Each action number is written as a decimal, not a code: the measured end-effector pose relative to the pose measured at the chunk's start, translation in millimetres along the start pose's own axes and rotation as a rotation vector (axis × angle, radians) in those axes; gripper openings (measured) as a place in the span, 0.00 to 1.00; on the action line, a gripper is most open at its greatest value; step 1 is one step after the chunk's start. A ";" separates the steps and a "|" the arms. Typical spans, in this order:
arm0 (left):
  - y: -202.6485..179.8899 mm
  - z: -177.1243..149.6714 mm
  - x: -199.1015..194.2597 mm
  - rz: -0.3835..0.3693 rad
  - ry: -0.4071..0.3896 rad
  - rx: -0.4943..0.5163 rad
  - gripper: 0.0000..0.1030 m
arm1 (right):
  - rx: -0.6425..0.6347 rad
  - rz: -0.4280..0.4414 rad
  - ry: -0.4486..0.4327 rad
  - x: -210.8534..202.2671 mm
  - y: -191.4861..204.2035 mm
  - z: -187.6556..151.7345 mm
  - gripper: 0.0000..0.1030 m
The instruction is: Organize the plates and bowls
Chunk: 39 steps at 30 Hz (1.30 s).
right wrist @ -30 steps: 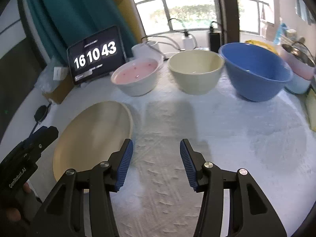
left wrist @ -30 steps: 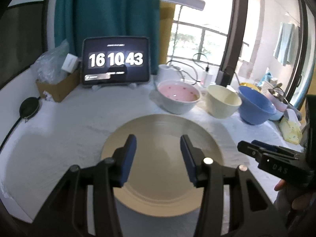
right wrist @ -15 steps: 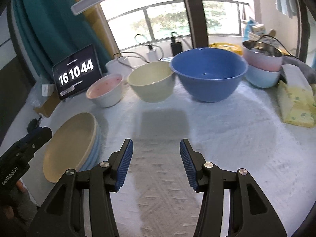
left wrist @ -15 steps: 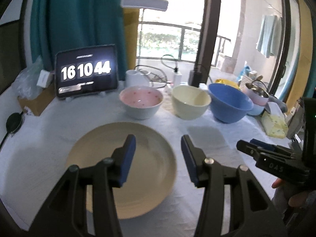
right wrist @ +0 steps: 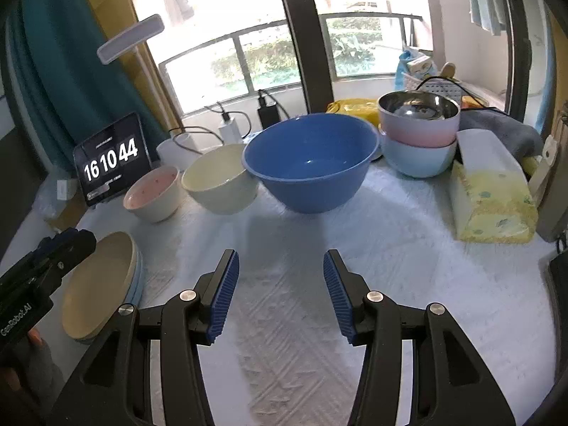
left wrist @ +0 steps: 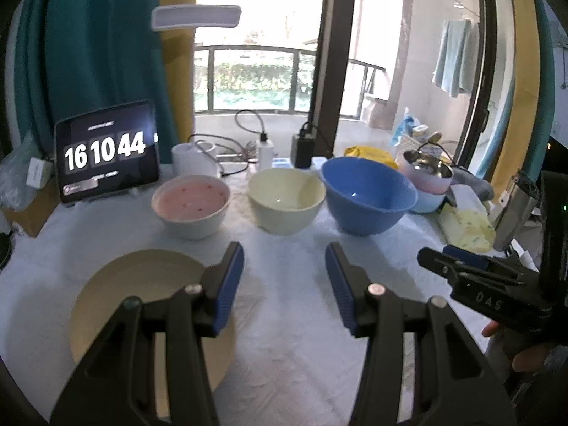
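Plate (left wrist: pixel 142 284) partly hidden behind left gripper (left wrist: pixel 284 284).

At my desk's (right wrist: pixel 408 284) far left corner a tablet (left wrist: pixel 106 151) reads 16 10 44; chargers (left wrist: pixel 264 149) line the far edge, a yellow tissue pack (right wrist: pixel 491 206) the right.

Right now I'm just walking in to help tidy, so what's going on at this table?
A person holds a gripper in each hand; the left gripper and right gripper are both open and empty above the white cloth. A cream plate lies on a stack at the left. A pink bowl, cream bowl and blue bowl stand in a row, untouched.
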<state>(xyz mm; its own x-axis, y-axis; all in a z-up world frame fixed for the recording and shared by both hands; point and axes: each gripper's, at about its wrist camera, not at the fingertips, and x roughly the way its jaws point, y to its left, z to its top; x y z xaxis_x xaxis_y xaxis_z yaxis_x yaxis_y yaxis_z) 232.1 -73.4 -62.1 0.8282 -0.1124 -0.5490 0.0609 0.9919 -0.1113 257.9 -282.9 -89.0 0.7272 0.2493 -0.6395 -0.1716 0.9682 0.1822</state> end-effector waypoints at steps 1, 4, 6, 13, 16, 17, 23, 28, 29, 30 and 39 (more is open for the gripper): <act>-3.7 2.7 2.4 -0.003 -0.004 0.005 0.48 | 0.002 -0.004 -0.004 -0.1 -2.8 1.7 0.51; -12.0 9.7 10.3 -0.012 -0.009 0.017 0.48 | 0.006 -0.012 -0.011 1.2 -8.8 6.7 0.51; -17.9 14.0 16.1 -0.022 -0.006 0.026 0.48 | 0.010 -0.020 -0.014 2.0 -13.5 10.3 0.51; -41.2 28.2 31.1 -0.051 -0.029 0.063 0.48 | 0.010 -0.048 -0.037 3.7 -28.3 26.5 0.51; -48.4 32.6 40.5 -0.060 -0.026 0.069 0.48 | 0.017 -0.056 -0.044 7.0 -35.1 33.7 0.51; -50.8 34.1 45.0 -0.061 -0.025 0.070 0.48 | 0.019 -0.059 -0.047 8.9 -37.8 36.7 0.50; -59.6 40.3 68.6 -0.070 -0.009 0.060 0.48 | 0.035 -0.076 -0.048 22.7 -50.3 47.9 0.50; -61.4 42.1 86.6 -0.082 -0.004 0.054 0.50 | 0.048 -0.081 -0.043 35.7 -58.4 55.2 0.50; -61.5 42.6 90.9 -0.082 0.001 0.054 0.52 | 0.050 -0.082 -0.040 39.0 -59.9 56.3 0.50; -61.4 43.0 94.4 -0.085 0.005 0.052 0.56 | 0.052 -0.083 -0.037 42.9 -61.5 57.6 0.51; -61.3 40.9 118.3 -0.075 0.035 0.050 0.63 | 0.063 -0.092 -0.011 73.3 -68.2 63.1 0.50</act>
<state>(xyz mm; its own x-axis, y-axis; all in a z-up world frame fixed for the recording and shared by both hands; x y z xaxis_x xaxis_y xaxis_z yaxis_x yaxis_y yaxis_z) 349.1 -145.1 -86.3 0.8002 -0.1873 -0.5698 0.1502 0.9823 -0.1120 364.8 -332.2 -101.2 0.7453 0.1587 -0.6476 -0.0619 0.9835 0.1698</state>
